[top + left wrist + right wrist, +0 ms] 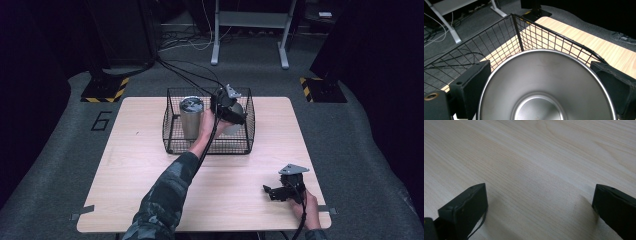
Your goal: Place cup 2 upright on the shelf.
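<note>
A black wire basket (208, 145) stands at the back middle of the wooden table (135, 170). Inside it, on the left, a steel tumbler (191, 119) with a dark lid stands upright. My left gripper (231, 115) reaches into the basket's right half and is shut on an open steel cup (235, 125). In the left gripper view the cup's mouth (544, 82) sits between both jaws of the left gripper (540, 70), with the basket's corner (515, 25) behind. My right gripper (270, 191) rests low near the table's front right, open, with bare wood between its jaws (540, 205).
Cables (185, 72) trail from the basket area back over the grey floor. A white desk frame (250, 30) stands behind the table. Yellow-black striped bases (105, 89) sit at both far corners. Bare wood lies left of and in front of the basket.
</note>
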{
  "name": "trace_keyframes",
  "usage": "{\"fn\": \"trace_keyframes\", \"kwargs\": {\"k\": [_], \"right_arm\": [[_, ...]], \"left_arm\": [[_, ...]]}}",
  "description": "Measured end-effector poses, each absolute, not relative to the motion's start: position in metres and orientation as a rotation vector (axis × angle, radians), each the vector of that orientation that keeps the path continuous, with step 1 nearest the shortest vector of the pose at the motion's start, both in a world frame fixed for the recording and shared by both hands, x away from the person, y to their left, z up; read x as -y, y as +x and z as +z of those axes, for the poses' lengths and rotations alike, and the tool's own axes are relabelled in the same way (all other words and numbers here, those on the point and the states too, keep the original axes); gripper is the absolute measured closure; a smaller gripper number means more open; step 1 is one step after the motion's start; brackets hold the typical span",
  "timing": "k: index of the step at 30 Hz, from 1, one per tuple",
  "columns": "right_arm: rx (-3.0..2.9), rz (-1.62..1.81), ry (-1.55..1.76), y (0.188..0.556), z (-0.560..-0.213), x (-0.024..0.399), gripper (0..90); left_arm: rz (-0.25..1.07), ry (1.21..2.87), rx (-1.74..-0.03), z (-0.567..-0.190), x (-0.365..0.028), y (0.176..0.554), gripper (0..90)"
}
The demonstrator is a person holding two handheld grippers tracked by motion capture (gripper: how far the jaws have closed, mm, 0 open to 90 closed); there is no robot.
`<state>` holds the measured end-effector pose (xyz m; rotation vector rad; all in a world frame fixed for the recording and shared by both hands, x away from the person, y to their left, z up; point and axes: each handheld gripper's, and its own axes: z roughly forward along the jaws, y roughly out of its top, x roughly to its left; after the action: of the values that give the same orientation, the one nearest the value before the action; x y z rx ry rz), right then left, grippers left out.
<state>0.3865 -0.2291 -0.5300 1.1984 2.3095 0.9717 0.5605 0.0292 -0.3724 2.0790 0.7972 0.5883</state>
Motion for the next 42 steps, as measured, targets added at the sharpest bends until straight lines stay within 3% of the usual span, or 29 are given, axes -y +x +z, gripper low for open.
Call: {"fn": "trace_keyframes", "kwargs": {"k": [42], "right_arm": [[-2.310, 0.972, 1.202, 0.386, -0.530, 0.229, 0.0]], "left_arm": [[0.474, 2.224, -0.883, -0.411, -0.025, 0.589, 6.1]]}}
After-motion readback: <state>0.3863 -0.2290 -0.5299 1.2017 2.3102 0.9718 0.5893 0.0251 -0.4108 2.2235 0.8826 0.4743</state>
